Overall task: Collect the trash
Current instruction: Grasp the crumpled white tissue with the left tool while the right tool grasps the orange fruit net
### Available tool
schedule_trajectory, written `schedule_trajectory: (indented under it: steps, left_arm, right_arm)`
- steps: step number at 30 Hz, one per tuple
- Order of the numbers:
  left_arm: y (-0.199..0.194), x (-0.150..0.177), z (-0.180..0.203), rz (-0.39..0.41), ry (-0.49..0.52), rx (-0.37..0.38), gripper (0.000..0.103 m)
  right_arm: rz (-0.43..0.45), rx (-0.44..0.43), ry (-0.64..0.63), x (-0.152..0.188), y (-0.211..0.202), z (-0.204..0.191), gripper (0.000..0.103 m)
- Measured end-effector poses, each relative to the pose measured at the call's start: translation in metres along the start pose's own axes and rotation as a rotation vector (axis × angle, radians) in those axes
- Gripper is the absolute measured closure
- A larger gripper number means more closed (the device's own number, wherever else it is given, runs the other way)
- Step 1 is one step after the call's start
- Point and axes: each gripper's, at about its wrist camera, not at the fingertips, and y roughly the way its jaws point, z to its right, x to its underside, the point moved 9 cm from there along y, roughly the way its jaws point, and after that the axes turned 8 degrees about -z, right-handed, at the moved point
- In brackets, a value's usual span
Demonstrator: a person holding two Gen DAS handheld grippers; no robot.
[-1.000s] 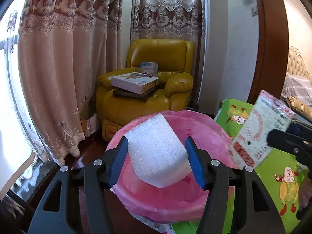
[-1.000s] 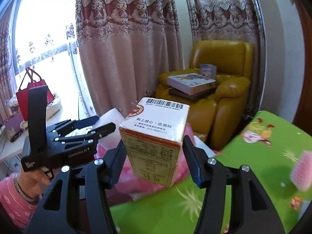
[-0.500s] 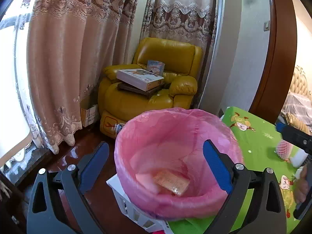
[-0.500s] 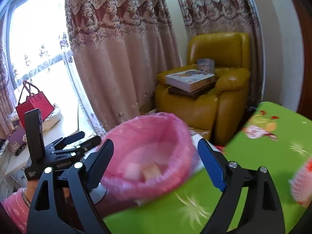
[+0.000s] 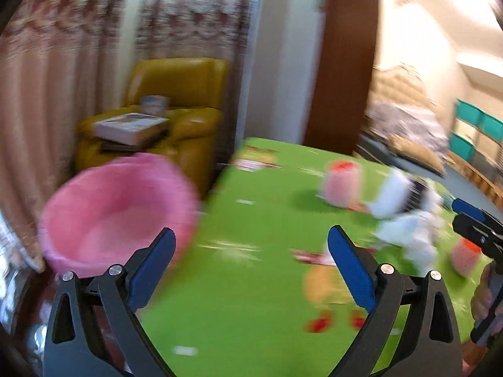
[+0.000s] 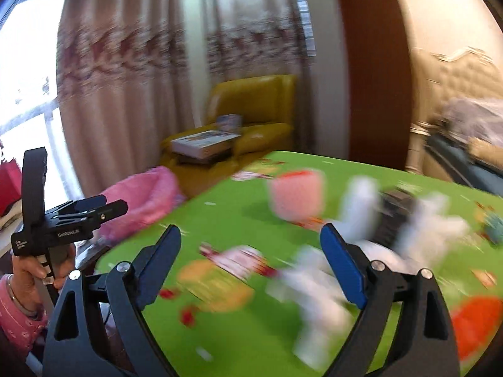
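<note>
Both views are heavily motion-blurred; small detail cannot be read.

Room: patterned curtains [image 5: 63,100] cover the left and back. A yellow armchair [image 5: 185,103] stands before them with books [image 5: 130,128] stacked on its seat. A padded headboard [image 6: 456,78] and bedding show at far right.

Worktop: a green printed cover [image 5: 251,282] spreads over the worktop, filling the lower middle of both views.

Bin: the pink-lined trash bin [image 5: 116,207] stands off the worktop's left edge, in front of the armchair. In the left wrist view it lies ahead and to the left, partly behind the left finger.

Trash on the worktop: a pink block with a red top [image 5: 342,182] sits toward the far side. Just right of it lies a heap of white crumpled pieces [image 5: 408,226] around a dark object [image 6: 393,213] whose nature cannot be told. A second pink-and-red item [image 5: 465,256] lies nearer, at right.

Left gripper [image 5: 251,260]: jaws wide apart, nothing between them; only bare green cover shows in the gap. The trash lies ahead and to the right of its jaws.

Right gripper [image 6: 251,257]: jaws wide apart and empty. The white heap lies directly ahead, partly overlapped by its right finger; contact cannot be told. The pink block is further ahead.

A hand [image 6: 31,273] in a pink sleeve [image 6: 15,314] holds the left gripper's handle.
</note>
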Motion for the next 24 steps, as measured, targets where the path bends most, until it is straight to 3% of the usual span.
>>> schedule_trajectory:
  steps: [3,8,14,19,24]
  left_arm:
    - [0.016,0.01,0.066,-0.035,0.078,0.069,0.012]
    - [0.032,0.029,0.145,-0.071,0.14,0.146,0.012]
    - [0.051,0.052,0.215,-0.129,0.209,0.202,0.012]
    - [0.071,0.058,0.246,-0.169,0.242,0.206,0.013]
    - [0.097,0.06,0.253,-0.238,0.235,0.186,0.033]
  right_arm:
    - [0.008,0.083,0.056,0.025,-0.034,0.05,0.016]
    - [-0.007,0.231,0.102,0.067,-0.077,0.11,0.016]
    - [-0.069,0.308,0.175,0.093,-0.083,0.158,0.016]
    - [-0.141,0.312,0.184,0.096,-0.065,0.16,0.016]
    - [-0.211,0.322,0.152,0.097,-0.043,0.15,0.018]
